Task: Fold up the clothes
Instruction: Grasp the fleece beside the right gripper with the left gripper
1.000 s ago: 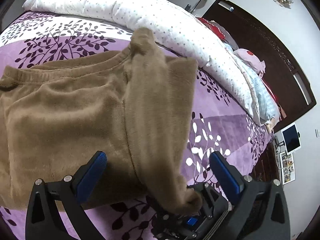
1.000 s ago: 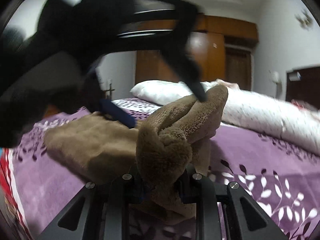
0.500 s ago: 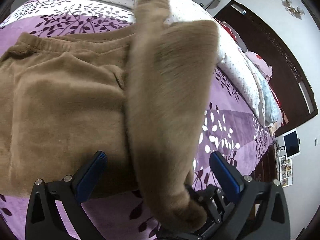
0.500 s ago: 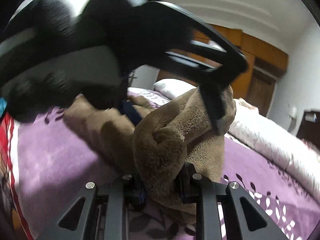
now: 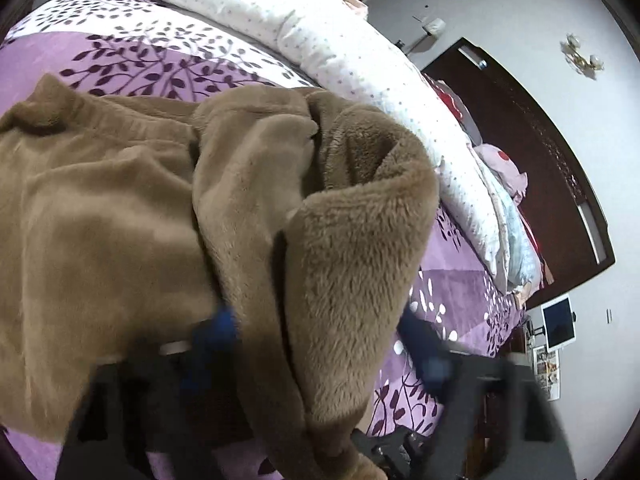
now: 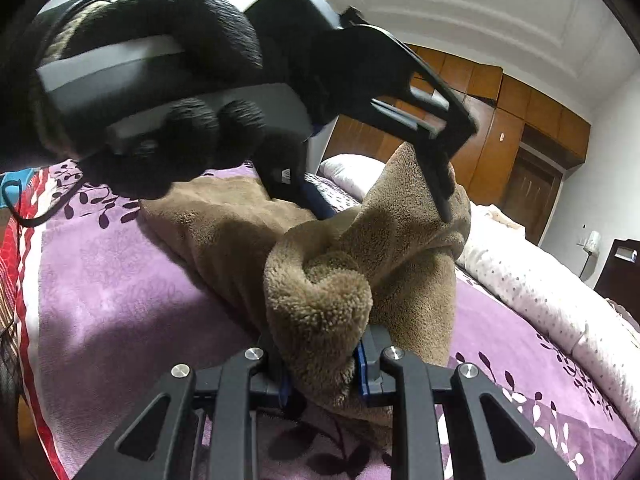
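Here, right hand-held gripper (image 6: 324, 364) clamped on brown fleece garment (image 6: 320, 300); left hand-held gripper (image 5: 320, 344) blurred, grip unclear.

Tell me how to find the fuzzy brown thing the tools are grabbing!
Start at the big bed with the purple leafy blanket. Along its far side lies a long white dotted quilt; nearer than that, on the purple, sprawls the brown fleece garment. It is the only plain brown, furry thing there, and the right tool pinches a bunched corner of it.
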`<action>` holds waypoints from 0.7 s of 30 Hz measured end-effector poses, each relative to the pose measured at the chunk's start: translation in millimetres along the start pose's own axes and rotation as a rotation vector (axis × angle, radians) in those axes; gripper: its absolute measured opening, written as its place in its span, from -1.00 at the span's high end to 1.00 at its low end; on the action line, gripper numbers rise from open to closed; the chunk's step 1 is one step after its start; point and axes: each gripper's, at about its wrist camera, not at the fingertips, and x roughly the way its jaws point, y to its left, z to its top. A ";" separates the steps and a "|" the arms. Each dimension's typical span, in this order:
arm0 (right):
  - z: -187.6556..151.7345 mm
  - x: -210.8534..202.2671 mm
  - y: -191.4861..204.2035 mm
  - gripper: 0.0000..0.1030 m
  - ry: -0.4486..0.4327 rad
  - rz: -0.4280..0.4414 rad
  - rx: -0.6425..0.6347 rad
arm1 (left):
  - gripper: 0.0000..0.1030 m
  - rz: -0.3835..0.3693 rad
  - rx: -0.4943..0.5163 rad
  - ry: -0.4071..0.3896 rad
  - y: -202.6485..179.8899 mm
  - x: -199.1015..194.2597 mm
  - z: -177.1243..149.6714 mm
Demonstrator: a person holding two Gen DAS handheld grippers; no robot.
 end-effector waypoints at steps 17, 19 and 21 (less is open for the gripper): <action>39.7 -10.4 -38.7 0.51 -0.059 -0.036 0.203 | 0.53 -0.142 -0.005 -0.064 3.9 -33.1 38.2; 58.4 -9.9 -40.4 0.51 -0.083 -0.035 0.211 | 0.53 -0.149 0.010 -0.091 2.2 -49.3 49.7; 80.9 -4.5 -38.7 0.51 -0.112 -0.025 0.222 | 0.53 -0.146 0.027 -0.125 3.3 -68.7 60.4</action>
